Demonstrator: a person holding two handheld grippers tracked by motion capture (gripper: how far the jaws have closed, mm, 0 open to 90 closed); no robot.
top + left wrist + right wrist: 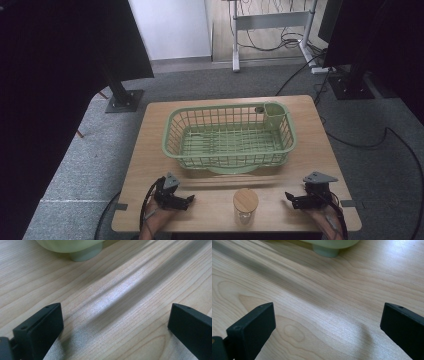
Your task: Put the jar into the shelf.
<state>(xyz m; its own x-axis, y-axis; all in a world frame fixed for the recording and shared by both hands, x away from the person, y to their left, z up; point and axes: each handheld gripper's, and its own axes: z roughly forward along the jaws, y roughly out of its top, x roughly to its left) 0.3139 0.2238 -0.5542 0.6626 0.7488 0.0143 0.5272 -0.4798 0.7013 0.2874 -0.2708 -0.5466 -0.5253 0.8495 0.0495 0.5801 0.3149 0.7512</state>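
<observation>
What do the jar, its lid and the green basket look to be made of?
The jar looks like clear glass or plastic: the table shows through its wall. Its lid seems to be light wood or bamboo, matte tan. The basket looks like moulded plastic, a uniform pale green lattice with a soft sheen.

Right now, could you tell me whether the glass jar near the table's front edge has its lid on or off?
On. The round wooden lid sits flat on top of the upright jar, covering its mouth.
</observation>
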